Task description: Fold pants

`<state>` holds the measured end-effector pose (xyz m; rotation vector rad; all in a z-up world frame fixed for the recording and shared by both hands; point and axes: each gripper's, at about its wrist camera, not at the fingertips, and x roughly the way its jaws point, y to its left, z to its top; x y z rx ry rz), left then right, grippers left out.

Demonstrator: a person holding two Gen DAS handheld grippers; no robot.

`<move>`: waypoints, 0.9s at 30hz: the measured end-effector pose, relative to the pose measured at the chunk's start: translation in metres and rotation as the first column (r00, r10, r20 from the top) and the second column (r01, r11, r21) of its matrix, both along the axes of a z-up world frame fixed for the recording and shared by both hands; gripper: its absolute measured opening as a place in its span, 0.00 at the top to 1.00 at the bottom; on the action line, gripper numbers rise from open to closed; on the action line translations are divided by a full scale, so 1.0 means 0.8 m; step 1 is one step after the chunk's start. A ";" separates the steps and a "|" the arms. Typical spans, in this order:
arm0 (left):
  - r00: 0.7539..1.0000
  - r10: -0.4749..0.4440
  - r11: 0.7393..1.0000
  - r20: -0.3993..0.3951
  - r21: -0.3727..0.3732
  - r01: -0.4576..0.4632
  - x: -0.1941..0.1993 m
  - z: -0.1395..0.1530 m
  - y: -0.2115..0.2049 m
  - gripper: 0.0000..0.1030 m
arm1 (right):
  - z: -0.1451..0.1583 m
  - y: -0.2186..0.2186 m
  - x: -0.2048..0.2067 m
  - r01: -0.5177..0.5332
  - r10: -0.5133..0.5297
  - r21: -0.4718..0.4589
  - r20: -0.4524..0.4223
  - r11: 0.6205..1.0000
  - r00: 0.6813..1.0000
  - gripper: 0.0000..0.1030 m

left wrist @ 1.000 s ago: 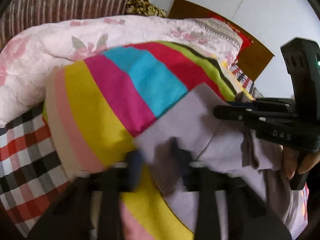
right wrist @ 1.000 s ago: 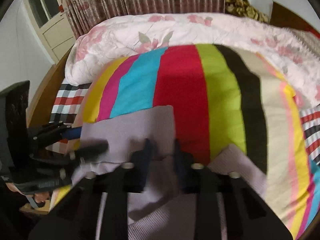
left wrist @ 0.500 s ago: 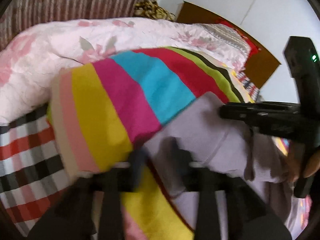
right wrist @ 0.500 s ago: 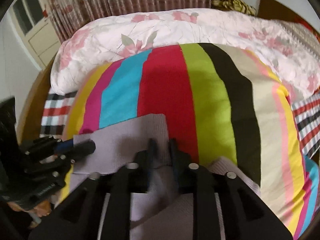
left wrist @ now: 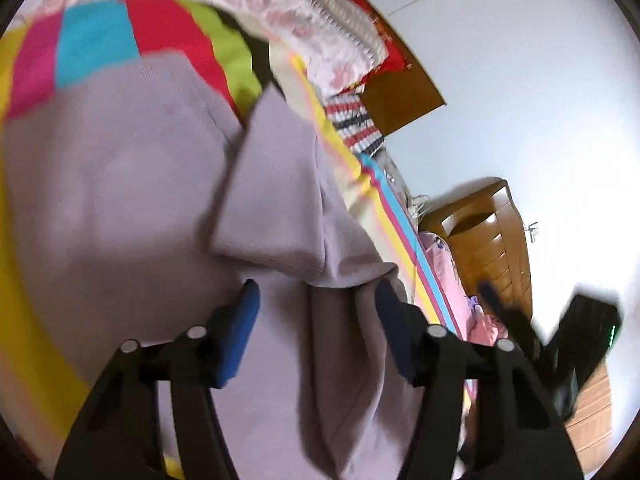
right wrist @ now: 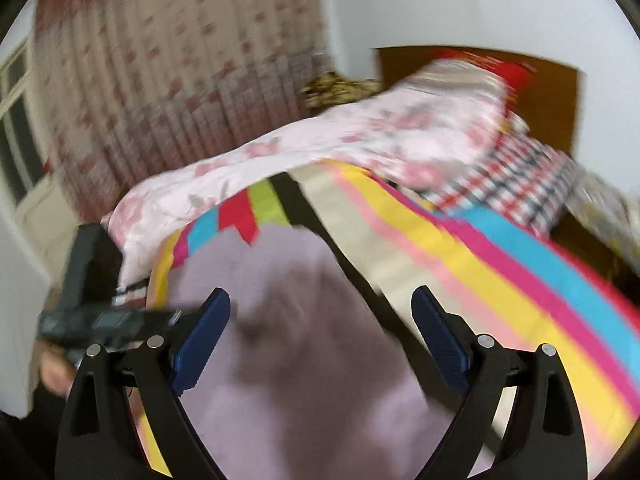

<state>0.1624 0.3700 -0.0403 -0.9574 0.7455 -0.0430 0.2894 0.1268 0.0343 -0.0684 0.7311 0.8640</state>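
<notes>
We see lilac ribbed-knit pants lying on rainbow-striped bedspread, one fold laid. Left gripper jaws spread, just narrowing, pinching nothing; right gripper jaws just opening wide, empty. Release step, we judge. Next: regrip folded edge, fold again.

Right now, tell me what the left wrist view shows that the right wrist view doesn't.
Only the left wrist view shows a wooden dresser against the white wall, and the pants' cuff folded over. Only the right wrist view shows the curtain and a window. Both show the lilac pants on the striped blanket, the floral quilt, and each other's gripper: left, right, both open with nothing gripped.
</notes>
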 end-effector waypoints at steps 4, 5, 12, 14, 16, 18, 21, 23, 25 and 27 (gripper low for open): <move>0.998 0.058 0.997 -0.015 -0.052 -0.058 0.016 -0.011 -0.001 0.45 | -0.022 -0.051 -0.025 0.077 -0.077 0.007 -0.048 0.997 0.996 0.14; 0.997 0.076 0.995 -0.009 -0.060 -0.076 0.019 -0.011 0.000 0.45 | -0.026 -0.054 -0.029 0.084 -0.083 0.002 -0.051 0.997 0.995 0.14; 0.992 0.126 0.989 0.017 -0.080 -0.124 0.014 -0.007 0.008 0.89 | -0.036 -0.050 -0.067 0.059 -0.060 -0.028 -0.054 0.998 0.997 0.13; 0.991 0.123 0.992 0.046 -0.007 -0.123 0.002 0.016 0.006 0.89 | -0.036 -0.035 -0.091 -0.009 0.007 -0.067 -0.025 0.998 1.000 0.14; 0.990 0.121 0.989 0.073 0.073 -0.126 -0.011 0.042 0.011 0.89 | -0.040 -0.018 -0.112 -0.073 0.073 -0.103 -0.008 0.992 0.997 0.14; 0.987 0.132 0.975 0.092 0.166 -0.146 -0.032 0.072 0.029 0.89 | -0.044 -0.004 -0.132 -0.131 0.131 -0.116 -0.006 0.985 0.991 0.15; 0.983 0.167 0.948 0.082 0.259 -0.183 -0.058 0.092 0.060 0.89 | -0.054 0.006 -0.159 -0.199 0.201 -0.125 0.006 0.972 0.979 0.20; 0.986 0.165 0.939 0.024 0.303 -0.165 -0.060 0.083 0.076 0.88 | -0.063 0.010 -0.173 -0.207 0.215 -0.163 0.030 0.965 0.976 0.28; 0.989 0.141 0.943 -0.044 0.310 -0.120 -0.047 0.053 0.092 0.86 | -0.077 0.012 -0.181 -0.202 0.213 -0.203 0.030 0.958 0.977 0.43; 0.991 0.103 0.938 -0.088 0.341 -0.068 -0.034 0.029 0.094 0.85 | -0.087 0.010 -0.184 -0.189 0.200 -0.236 0.022 0.953 0.980 0.51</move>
